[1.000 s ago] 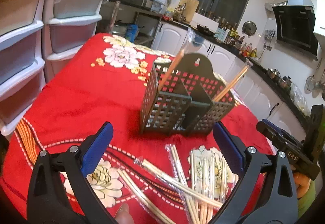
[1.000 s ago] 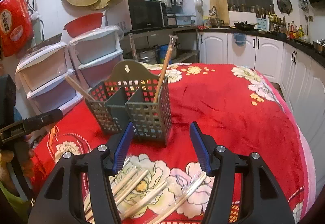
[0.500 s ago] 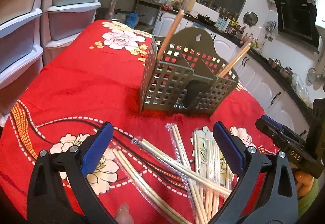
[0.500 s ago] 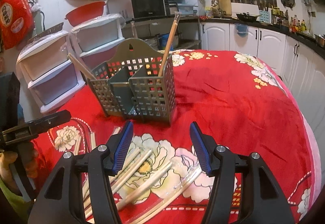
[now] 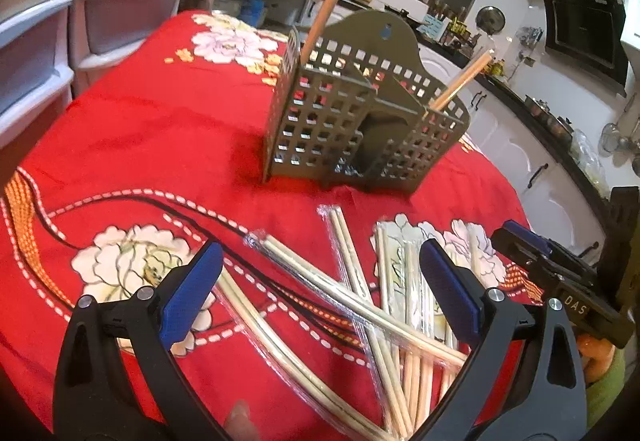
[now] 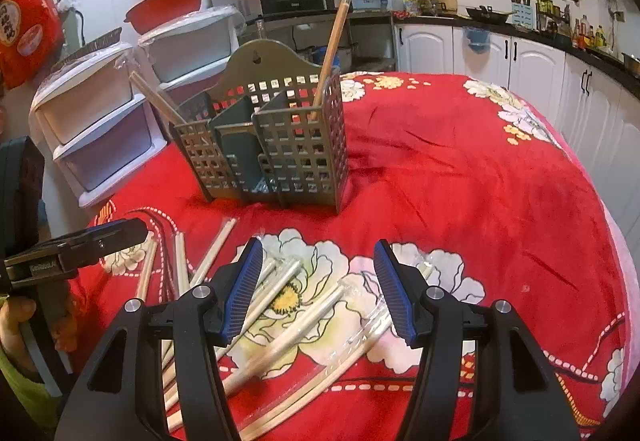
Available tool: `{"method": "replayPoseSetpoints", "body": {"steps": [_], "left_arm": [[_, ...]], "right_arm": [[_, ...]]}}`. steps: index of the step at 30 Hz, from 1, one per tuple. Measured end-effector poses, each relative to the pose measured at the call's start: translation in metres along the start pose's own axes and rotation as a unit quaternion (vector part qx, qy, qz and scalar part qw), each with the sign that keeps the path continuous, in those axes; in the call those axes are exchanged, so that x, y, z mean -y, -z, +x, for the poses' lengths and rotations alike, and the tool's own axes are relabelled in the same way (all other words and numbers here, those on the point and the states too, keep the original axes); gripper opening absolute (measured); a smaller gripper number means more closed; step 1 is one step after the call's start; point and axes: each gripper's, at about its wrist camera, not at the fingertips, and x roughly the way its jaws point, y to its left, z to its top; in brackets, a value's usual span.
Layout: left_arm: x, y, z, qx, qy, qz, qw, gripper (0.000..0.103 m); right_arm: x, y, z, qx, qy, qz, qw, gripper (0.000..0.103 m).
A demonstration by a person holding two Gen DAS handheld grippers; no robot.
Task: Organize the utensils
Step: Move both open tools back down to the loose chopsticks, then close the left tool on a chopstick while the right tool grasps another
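Both grippers have dropped toward the table over the last second: the grey utensil caddy (image 5: 362,113) has slid up-frame in both wrist views and the pile of wrapped chopsticks (image 5: 384,305) now fills the space between the fingers. Left gripper (image 5: 320,289) has its jaws wide apart and empty, hanging over the left side of the pile, with one wrapped pair running diagonally under it. Right gripper (image 6: 316,289) is also spread and empty, over the right side of the pile (image 6: 280,305); blur on the lower sticks suggests it's still moving. Caddy sits upright on the red floral tablecloth (image 6: 460,169), beyond the pile and apart from it. It already holds two sticks: one leaning out of the left compartment (image 5: 330,7), one out of the right (image 5: 462,81), as the left wrist sees it. Middle slot looks empty, though I can't see the bottom. Read: this is the approach to the next pick, nothing gripped yet. The sticks overlap, so isolating one pair is the tricky bit, and the plastic sleeves look likely to slip.
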Motion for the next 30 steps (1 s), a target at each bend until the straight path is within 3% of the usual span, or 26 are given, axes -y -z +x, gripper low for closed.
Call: {"method": "replayPoseSetpoints", "body": {"steps": [4,11,13,23,30], "left_arm": [[-0.001,0.004,0.003,-0.014,0.009,-0.004,0.9998,0.087],[-0.01,0.012,0.019,-0.064,0.056,-0.045,0.9953,0.055],[-0.014,0.013,0.025,-0.082,0.072,-0.067,0.9918,0.051],[-0.02,0.007,0.044,-0.102,0.057,-0.086,0.9894,0.047],[-0.021,-0.004,0.054,-0.1,0.045,-0.089,0.99,0.047]], "right_arm": [[0.001,0.005,0.002,-0.01,-0.004,0.002,1.0,0.055],[0.002,0.009,0.008,-0.031,-0.014,0.006,0.999,0.055],[0.002,0.011,0.01,-0.04,-0.02,0.009,0.999,0.055],[0.016,0.018,0.04,-0.109,-0.014,0.047,0.993,0.044],[0.02,0.015,0.055,-0.125,-0.014,0.06,0.99,0.039]]}}
